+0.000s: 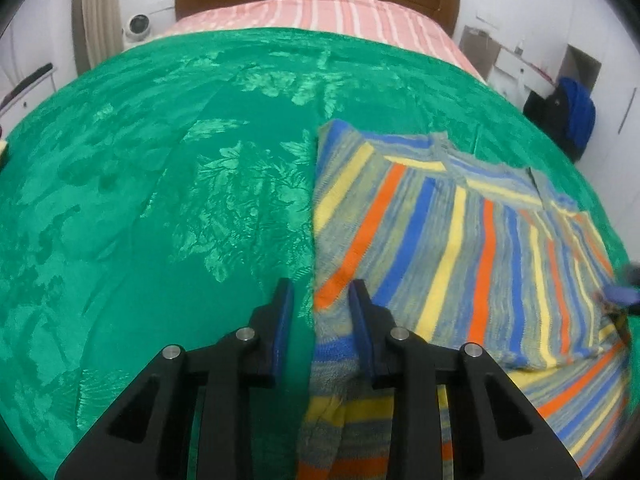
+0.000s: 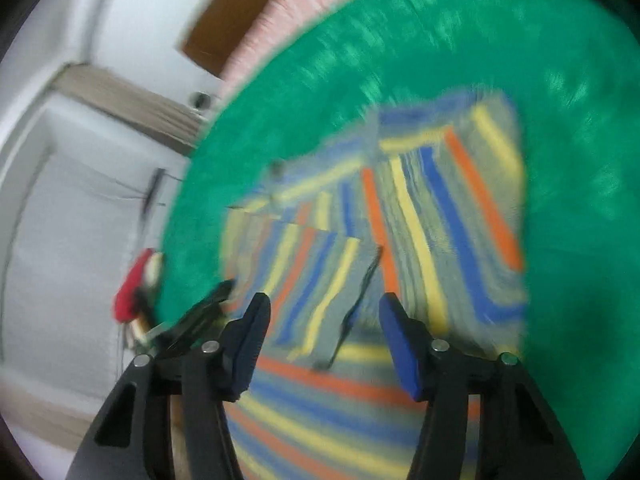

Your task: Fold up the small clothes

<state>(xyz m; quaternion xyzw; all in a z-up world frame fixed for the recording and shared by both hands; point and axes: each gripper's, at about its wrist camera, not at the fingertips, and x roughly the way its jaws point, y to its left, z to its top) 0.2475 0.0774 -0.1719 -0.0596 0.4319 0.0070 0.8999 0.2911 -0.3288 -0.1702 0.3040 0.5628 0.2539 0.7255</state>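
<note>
A: Where does the sweater lie?

B: On the green bedspread, toward the right half of the bed. Its sides look already turned in over the middle. A striped part of it runs down toward the bottom of the left wrist view, probably a sleeve or the lower hem.

A: State of the left gripper?

B: Partly open, holding nothing. Its fingers straddle the sweater's left edge: one finger stands over bare bedspread, the other over the knit. That position suits a pinch on the edge, judging by the task.

A: And the right gripper?

B: Wide open, empty. It hangs over the sweater near a folded flap, likely lined up for the next grasp.

A: What cannot be confirmed?

B: Several items. The right wrist view is smeared by motion, so seams and fold lines there are unclear. The black fingers cover the nearest cloth in both views. Whether either gripper touches the fabric cannot be told. The dark blue shape at the right edge of the left wrist view is blurred; it may be the other gripper.
</note>
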